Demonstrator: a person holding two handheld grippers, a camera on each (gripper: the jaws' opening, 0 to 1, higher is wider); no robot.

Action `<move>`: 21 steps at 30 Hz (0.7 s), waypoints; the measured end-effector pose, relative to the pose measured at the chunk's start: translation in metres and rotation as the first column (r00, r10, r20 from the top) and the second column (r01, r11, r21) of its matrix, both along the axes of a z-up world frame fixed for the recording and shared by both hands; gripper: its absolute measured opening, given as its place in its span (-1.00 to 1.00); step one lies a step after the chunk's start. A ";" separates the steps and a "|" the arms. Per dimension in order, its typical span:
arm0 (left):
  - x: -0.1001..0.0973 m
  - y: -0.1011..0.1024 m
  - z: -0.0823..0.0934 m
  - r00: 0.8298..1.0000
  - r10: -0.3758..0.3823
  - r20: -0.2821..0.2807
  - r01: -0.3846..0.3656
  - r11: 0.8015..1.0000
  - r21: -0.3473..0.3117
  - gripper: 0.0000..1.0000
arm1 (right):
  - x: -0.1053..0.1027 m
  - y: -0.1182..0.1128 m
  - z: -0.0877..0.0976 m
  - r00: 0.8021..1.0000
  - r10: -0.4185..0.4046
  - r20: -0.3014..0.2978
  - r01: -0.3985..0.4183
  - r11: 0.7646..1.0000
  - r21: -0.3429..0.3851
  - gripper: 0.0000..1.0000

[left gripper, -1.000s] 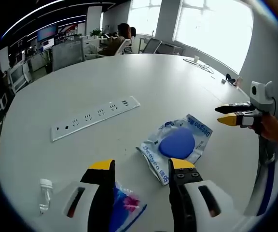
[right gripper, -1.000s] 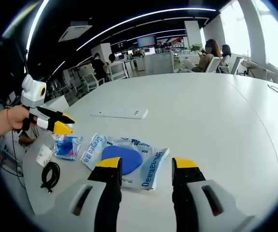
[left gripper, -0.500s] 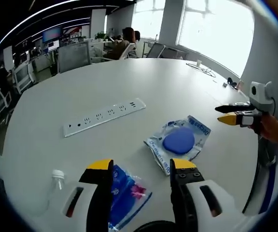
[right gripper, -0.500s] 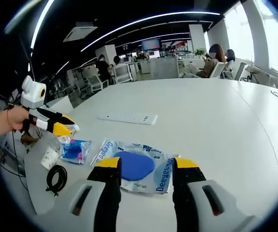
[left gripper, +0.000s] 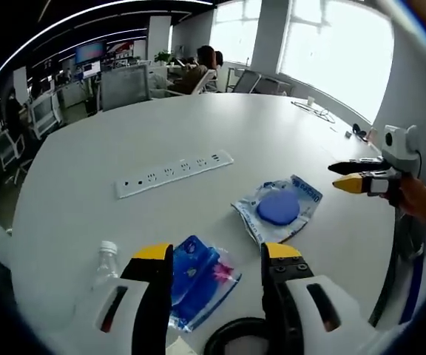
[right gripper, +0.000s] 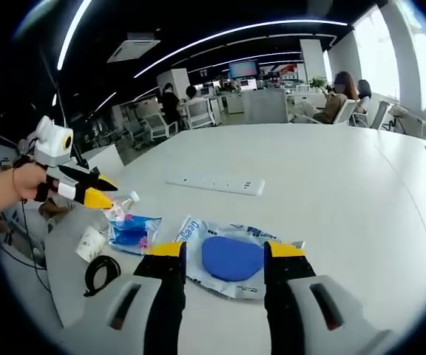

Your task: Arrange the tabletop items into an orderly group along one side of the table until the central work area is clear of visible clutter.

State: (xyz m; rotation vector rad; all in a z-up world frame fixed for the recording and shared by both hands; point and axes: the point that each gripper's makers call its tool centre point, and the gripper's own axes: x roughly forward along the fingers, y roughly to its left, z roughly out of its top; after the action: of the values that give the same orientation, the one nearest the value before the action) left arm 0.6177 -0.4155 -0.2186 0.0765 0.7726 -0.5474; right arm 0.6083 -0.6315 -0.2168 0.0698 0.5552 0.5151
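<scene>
Both tongs, left tongs [left gripper: 215, 255] and right tongs [right gripper: 223, 251], hang open and empty over the worktop [left gripper: 220, 126], likely choosing among 2 pouches, blue-disc pouch [right gripper: 231, 257] nearest

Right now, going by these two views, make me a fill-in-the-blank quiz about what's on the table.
1. The pad inside the clear pouch is ____ in colour.
2. The power strip is ____ in colour.
3. The coiled cable is ____ in colour.
4. The jaws of the right gripper stand ____.

Missing words: blue; white; black; open
</scene>
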 end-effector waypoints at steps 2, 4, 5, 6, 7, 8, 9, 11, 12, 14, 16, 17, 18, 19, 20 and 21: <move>-0.003 0.005 0.002 1.000 0.008 0.003 -0.008 1.000 -0.003 -0.06 | 0.000 0.007 0.000 1.000 0.011 0.003 -0.011 1.000 0.009 -0.19; -0.006 0.010 0.004 1.000 0.014 0.005 -0.014 1.000 -0.004 -0.06 | -0.001 0.012 0.000 1.000 0.022 0.000 -0.022 1.000 0.007 -0.19; -0.008 0.013 0.005 1.000 0.021 0.008 -0.021 1.000 -0.009 -0.06 | -0.001 0.016 0.000 1.000 0.030 0.003 -0.030 1.000 0.003 -0.20; -0.010 0.017 0.005 1.000 0.024 0.006 -0.024 1.000 -0.008 -0.06 | -0.002 0.021 0.000 0.999 0.035 0.000 -0.035 0.999 0.010 -0.20; -0.011 0.019 0.004 1.000 0.027 0.006 -0.027 1.000 -0.005 -0.06 | -0.002 0.023 0.000 0.999 0.038 -0.001 -0.038 0.999 0.013 -0.20; -0.014 0.024 0.005 0.999 0.034 0.006 -0.034 0.999 -0.005 -0.06 | -0.003 0.028 0.000 0.999 0.044 0.002 -0.044 0.999 0.010 -0.20; -0.016 0.027 0.005 0.999 0.038 0.005 -0.038 0.999 -0.007 -0.06 | -0.003 0.030 0.001 0.999 0.046 0.003 -0.046 0.999 0.010 -0.20; -0.020 0.035 0.006 0.999 0.049 0.004 -0.049 0.999 -0.005 -0.06 | -0.005 0.038 0.002 0.998 0.059 0.001 -0.059 0.998 0.017 -0.20; -0.023 0.038 0.007 0.999 0.053 0.006 -0.053 0.999 -0.006 -0.06 | -0.005 0.042 0.002 0.998 0.066 0.002 -0.066 0.998 0.013 -0.20; -0.028 0.043 0.008 0.998 0.058 0.007 -0.058 0.998 -0.006 -0.07 | -0.007 0.048 0.002 0.997 0.071 0.002 -0.071 0.997 0.016 -0.20; -0.032 0.047 0.008 0.998 0.061 0.008 -0.061 0.998 -0.006 -0.07 | -0.009 0.055 0.003 0.997 0.079 0.005 -0.079 0.997 0.019 -0.20; -0.033 0.049 0.008 0.998 0.064 0.008 -0.064 0.998 -0.008 -0.07 | -0.009 0.059 0.002 0.997 0.083 0.003 -0.083 0.996 0.020 -0.20; -0.036 0.053 0.007 0.998 0.070 0.006 -0.070 0.998 -0.011 -0.06 | -0.010 0.062 0.002 0.996 0.087 0.004 -0.087 0.996 0.021 -0.20; -0.036 0.054 0.007 0.997 0.071 0.006 -0.071 0.997 -0.012 -0.06 | -0.011 0.067 0.002 0.996 0.092 0.004 -0.093 0.995 0.023 -0.20; -0.038 0.055 0.007 0.997 0.073 0.006 -0.073 0.997 -0.014 -0.06 | -0.013 0.071 0.001 0.995 0.098 0.002 -0.098 0.995 0.018 -0.20; -0.042 0.059 0.008 0.997 0.079 0.004 -0.079 0.997 -0.015 -0.06 | -0.015 0.075 0.001 0.995 0.104 0.001 -0.104 0.994 0.013 -0.21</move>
State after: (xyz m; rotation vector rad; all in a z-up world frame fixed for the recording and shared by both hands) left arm 0.5759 -0.3561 -0.2111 0.0332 0.7638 -0.4775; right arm 0.5934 -0.5565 -0.2162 0.0530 0.5571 0.6204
